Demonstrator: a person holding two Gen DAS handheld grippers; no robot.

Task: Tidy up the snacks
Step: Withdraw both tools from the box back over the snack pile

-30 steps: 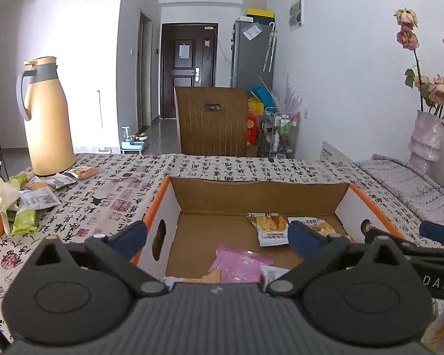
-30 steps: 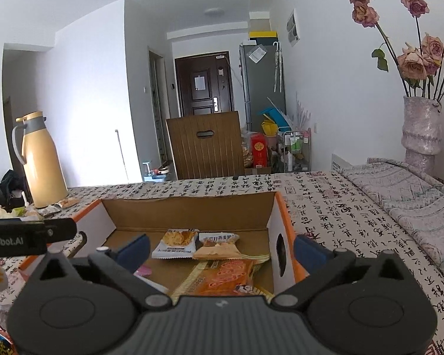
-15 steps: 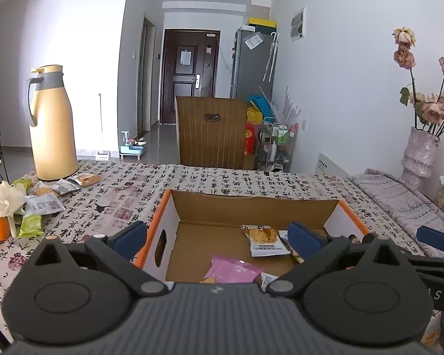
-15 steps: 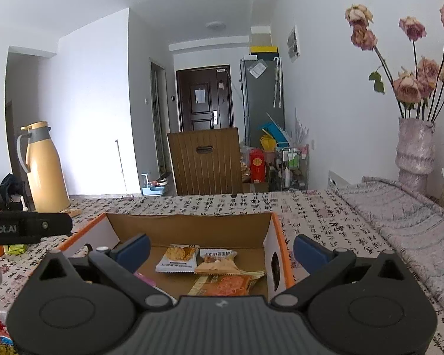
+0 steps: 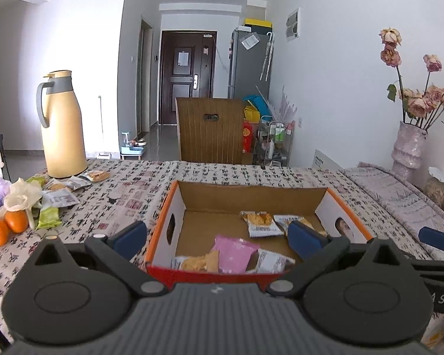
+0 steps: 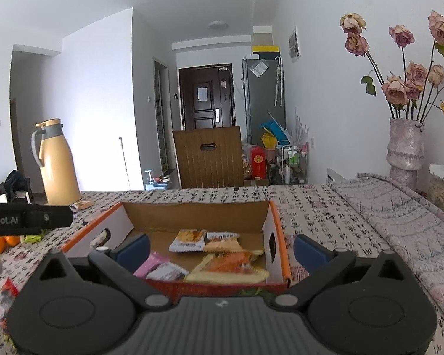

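Ahead of both sets of jaws sits the cardboard box point(image 5: 253, 190), and over the last second you have drawn both grippers up and back from it: its near red edge, hidden under the left gripper point(image 5: 217, 238) a second ago, now shows in both views, with more of the table in sight. That reads as a drop just finished, so the next step is likely a fresh pickup. Your left gripper's jaws stand wide apart and hold nothing; the right gripper point(image 6: 220, 250) is equally wide and empty. Inside the box, just beyond the left jaws, lie a flat pink packet point(image 5: 233, 253), glossy and slightly puffed, and several crinkly white and orange wrappers point(image 5: 259, 223) on the matte brown floor. The box walls are stiff corrugated card, white outside with an orange rim and oval hand holes. Well off to the left of the left jaws, loose packets point(image 5: 57, 196) lie beside the smooth yellow jug point(image 5: 62, 124), near the round oranges point(image 5: 7, 226), so the sorting looks unfinished. The tablecloth point(image 5: 124, 195) is thin printed fabric.
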